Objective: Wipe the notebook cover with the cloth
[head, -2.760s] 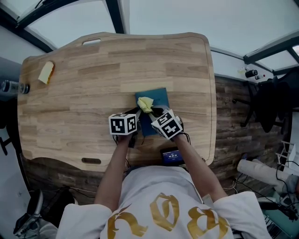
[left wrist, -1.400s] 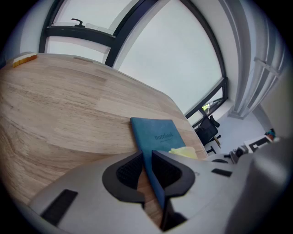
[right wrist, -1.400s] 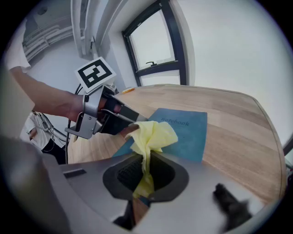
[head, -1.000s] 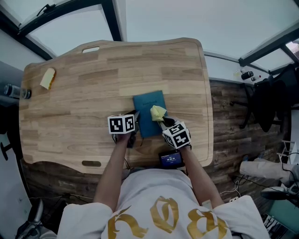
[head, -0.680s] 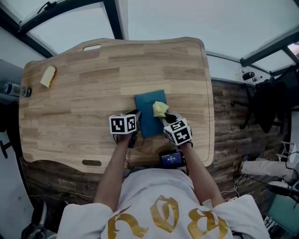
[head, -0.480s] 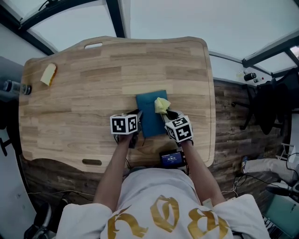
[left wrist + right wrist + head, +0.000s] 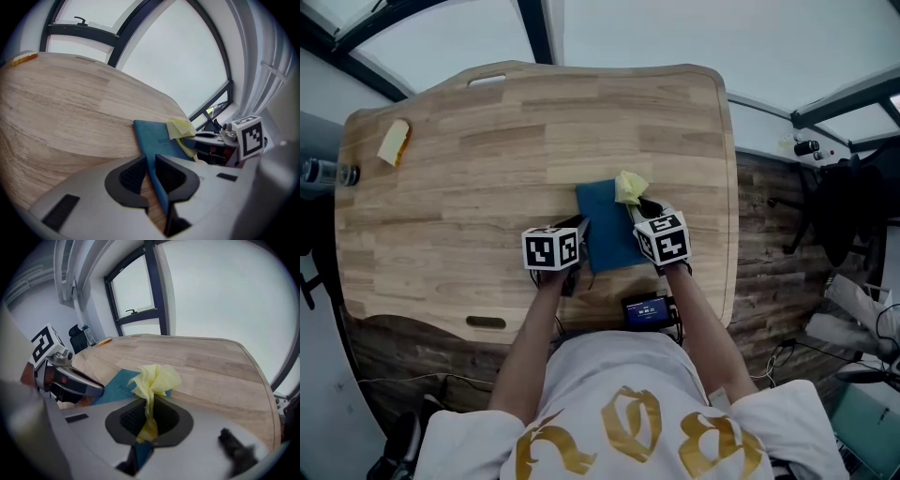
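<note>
A dark blue notebook [image 7: 607, 228] lies flat on the wooden table [image 7: 487, 187], just in front of the person. My left gripper [image 7: 579, 229] sits at its near left edge. In the left gripper view the notebook [image 7: 157, 138] edge runs between the narrow jaws of my left gripper [image 7: 149, 161], which grip it. My right gripper [image 7: 639, 204] is shut on a crumpled yellow cloth [image 7: 629, 187] at the notebook's far right corner. In the right gripper view the cloth [image 7: 154, 378] bunches out of the jaws of my right gripper [image 7: 150, 409] above the cover [image 7: 119, 385].
A yellow sponge-like piece [image 7: 393, 143] lies at the table's far left, with a bottle [image 7: 323, 172] just beyond the edge. A small device with a lit screen [image 7: 645, 308] sits at the near edge. Chairs [image 7: 844, 206] stand off to the right.
My right gripper has slid the cloth along the notebook's right side, from its middle to the far right corner. The left gripper and the notebook have stayed put.
</note>
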Available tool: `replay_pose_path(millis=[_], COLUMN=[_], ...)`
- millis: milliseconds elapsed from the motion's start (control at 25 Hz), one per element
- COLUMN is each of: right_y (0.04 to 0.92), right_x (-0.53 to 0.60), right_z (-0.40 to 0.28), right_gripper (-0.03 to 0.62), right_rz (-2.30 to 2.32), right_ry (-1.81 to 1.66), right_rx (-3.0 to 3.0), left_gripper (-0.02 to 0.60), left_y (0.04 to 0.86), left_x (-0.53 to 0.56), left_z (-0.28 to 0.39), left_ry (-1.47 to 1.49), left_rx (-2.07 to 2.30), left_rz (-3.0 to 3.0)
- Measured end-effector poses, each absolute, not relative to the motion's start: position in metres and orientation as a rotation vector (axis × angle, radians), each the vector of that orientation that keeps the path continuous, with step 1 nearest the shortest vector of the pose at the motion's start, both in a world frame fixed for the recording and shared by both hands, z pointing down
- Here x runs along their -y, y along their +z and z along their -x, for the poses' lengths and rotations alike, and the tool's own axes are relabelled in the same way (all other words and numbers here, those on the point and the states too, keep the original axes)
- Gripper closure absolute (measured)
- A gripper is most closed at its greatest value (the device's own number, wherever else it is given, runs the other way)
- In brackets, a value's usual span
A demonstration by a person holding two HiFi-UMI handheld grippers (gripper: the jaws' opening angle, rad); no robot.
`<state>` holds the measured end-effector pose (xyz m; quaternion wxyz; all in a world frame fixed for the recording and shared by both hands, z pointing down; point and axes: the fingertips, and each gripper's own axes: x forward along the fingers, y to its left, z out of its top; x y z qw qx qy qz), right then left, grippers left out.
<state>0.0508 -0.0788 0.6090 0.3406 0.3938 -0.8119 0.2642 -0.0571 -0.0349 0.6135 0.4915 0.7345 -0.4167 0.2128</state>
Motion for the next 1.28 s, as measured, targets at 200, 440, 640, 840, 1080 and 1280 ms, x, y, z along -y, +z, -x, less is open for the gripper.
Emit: replay_pose_path(millis=[200,440,640,840,1080,1280], right_y=[0.608,0.608,0.608,0.605,0.607,0.606], right_x=[0.081,0.078,0.071,0.064,0.06,0.058], right_z=[-0.05,-0.034,-0.006,0.022,0.031,0.03], right_gripper=[0.557,0.557,0.557,0.557,0.557,0.557], right_rz=[-1.034,-0.984,-0.892,-0.792,-0.741,-0.734], right_ry=[0.699,0.691,0.663,0.622,0.617,0.611], right_rx=[2.104,2.128,2.161,2.203,2.21,2.211], left_gripper=[0.511,0.511,0.511,0.511,0.512,0.512], left_y=[0.613,0.613,0.613,0.613,0.613,0.614], left_x=[0.034,0.034,0.034,0.033,0.034,0.034], left_z=[0.057,0.057,0.057,0.058,0.057,0.057], left_ry=[0.52,0.519,0.52,0.52,0.516,0.52], left_rx=[1.009,1.008,1.007,1.01,1.006,1.01], left_rz=[-1.782,-1.782,-1.783,-1.784,-1.786,-1.781])
